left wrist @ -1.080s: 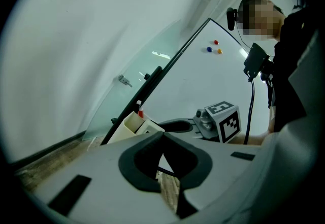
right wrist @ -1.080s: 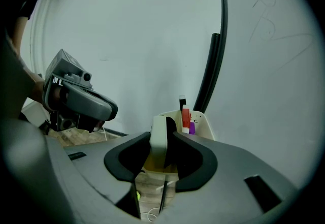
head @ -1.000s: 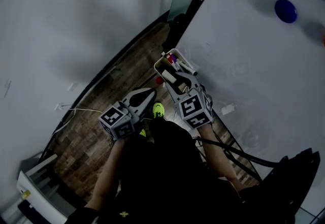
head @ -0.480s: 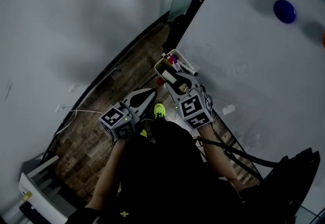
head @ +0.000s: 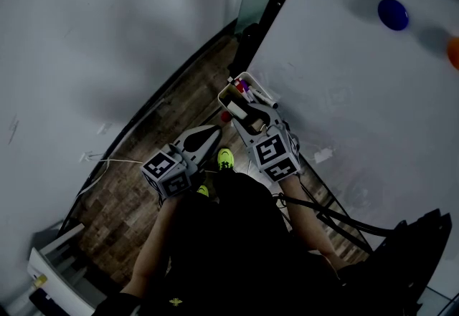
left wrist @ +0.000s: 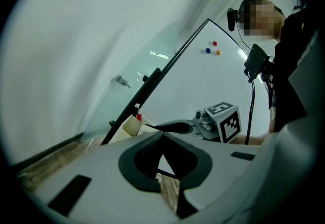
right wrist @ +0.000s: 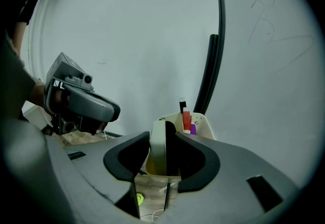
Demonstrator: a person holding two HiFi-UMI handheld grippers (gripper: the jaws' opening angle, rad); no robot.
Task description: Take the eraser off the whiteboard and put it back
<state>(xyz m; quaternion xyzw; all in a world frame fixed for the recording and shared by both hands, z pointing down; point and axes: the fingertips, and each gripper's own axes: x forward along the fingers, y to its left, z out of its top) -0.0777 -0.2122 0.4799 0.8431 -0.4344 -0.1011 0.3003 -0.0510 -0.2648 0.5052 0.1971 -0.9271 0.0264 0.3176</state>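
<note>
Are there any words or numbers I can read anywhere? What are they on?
No text here can be read.
Whiteboard: faint pen scribbles near the top right, too pale to read.
Cubes: black-and-white square patterns only, no letters or numbers.
Pens: any labels are too small to read.

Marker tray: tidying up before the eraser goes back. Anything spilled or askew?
Nothing stands out: the markers stand inside the tray, and the right gripper holds the eraser on edge beside them.

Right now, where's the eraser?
Right gripper view, centre: the eraser stands upright, clamped in the right claw, at the mouth of the marker tray that hangs beside the whiteboard.
</note>
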